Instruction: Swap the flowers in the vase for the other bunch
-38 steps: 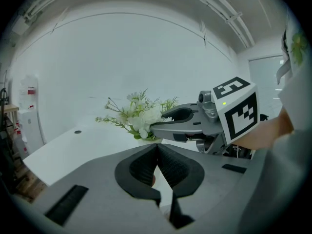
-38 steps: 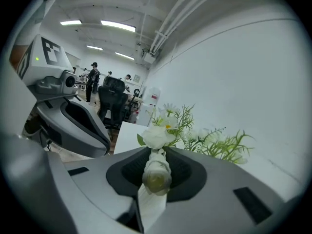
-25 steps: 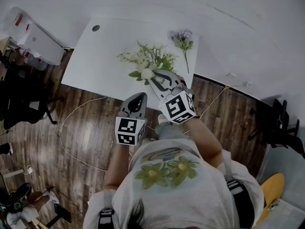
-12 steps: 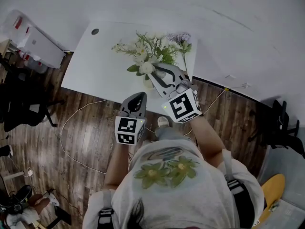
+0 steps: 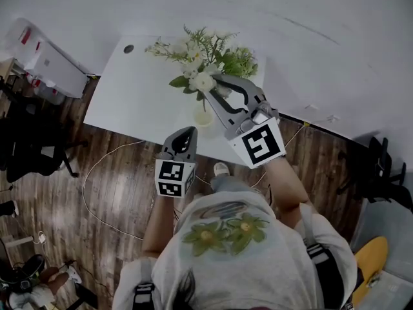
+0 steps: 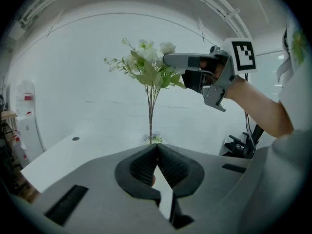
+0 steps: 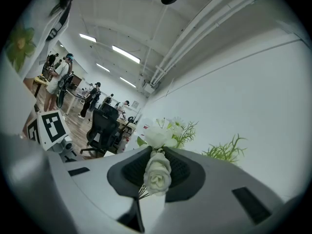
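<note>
My right gripper (image 5: 213, 86) is shut on the stems of the white flower bunch (image 5: 200, 60) and holds it upright over the pale glass vase (image 5: 203, 116) on the white table (image 5: 129, 95). In the right gripper view a white rose (image 7: 157, 174) sits between the jaws. The left gripper view shows the white flower bunch (image 6: 146, 62) raised, with its long stems (image 6: 150, 111) running down behind my jaws; whether their ends are still in the vase I cannot tell. My left gripper (image 5: 186, 134) is shut and empty near the table's front edge. The raised foliage hides the other bunch.
A round cable hole (image 5: 128, 48) is in the table's far left corner. A white cabinet (image 5: 45, 60) and black chairs (image 5: 26, 141) stand at the left. A cable (image 5: 97, 173) loops over the wooden floor. The right gripper view shows office chairs (image 7: 102, 128) and people far behind.
My right gripper has risen with the white bunch, which now stands higher over the vase and covers the purple bunch on the table. The left gripper has stayed in place.
</note>
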`<state>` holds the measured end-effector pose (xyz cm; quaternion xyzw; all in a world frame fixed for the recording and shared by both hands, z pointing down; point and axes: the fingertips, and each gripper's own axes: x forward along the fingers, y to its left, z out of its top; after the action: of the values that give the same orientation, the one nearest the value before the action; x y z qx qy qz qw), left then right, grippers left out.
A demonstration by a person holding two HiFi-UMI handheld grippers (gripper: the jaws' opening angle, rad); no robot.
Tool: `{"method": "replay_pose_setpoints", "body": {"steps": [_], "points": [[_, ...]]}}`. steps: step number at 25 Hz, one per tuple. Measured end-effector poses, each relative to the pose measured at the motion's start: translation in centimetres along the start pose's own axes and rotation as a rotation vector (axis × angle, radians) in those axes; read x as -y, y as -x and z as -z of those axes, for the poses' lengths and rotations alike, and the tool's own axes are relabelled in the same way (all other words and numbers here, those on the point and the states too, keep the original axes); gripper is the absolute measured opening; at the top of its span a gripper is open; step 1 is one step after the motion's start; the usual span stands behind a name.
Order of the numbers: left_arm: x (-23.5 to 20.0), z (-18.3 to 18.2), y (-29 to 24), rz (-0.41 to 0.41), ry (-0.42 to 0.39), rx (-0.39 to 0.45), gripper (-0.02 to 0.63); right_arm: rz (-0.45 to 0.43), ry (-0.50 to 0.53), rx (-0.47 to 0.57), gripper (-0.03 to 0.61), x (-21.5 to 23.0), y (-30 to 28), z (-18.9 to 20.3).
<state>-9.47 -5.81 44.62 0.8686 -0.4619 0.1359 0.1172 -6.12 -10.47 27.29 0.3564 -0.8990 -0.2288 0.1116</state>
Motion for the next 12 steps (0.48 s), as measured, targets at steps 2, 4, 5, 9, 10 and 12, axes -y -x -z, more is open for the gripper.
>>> {"method": "replay_pose_setpoints", "body": {"steps": [2, 4, 5, 9, 10, 12], "points": [[-0.1, -0.3, -0.1, 0.000, 0.000, 0.002, 0.018, 0.011, 0.006, 0.024, 0.084, 1.1, 0.3, -1.2], [-0.2, -0.5, -0.3, 0.000, -0.001, -0.001, 0.018, 0.023, 0.003, 0.048, 0.084, 2.0, 0.6, -2.2], [-0.2, -0.5, -0.3, 0.000, -0.001, -0.002, 0.018, 0.030, 0.000, 0.056, 0.084, 2.4, 0.8, -2.5], [0.2, -0.6, -0.6, 0.000, -0.004, -0.005, 0.018, 0.068, -0.020, 0.083, 0.084, 3.9, 1.7, -2.9], [0.2, -0.6, -0.7, 0.000, -0.004, -0.005, 0.018, 0.075, -0.022, 0.083, 0.084, 4.1, 1.8, -2.7], [0.3, -0.7, -0.9, 0.001, -0.006, -0.004, 0.018, 0.083, -0.021, 0.070, 0.084, 4.6, 1.9, -2.1]]}}
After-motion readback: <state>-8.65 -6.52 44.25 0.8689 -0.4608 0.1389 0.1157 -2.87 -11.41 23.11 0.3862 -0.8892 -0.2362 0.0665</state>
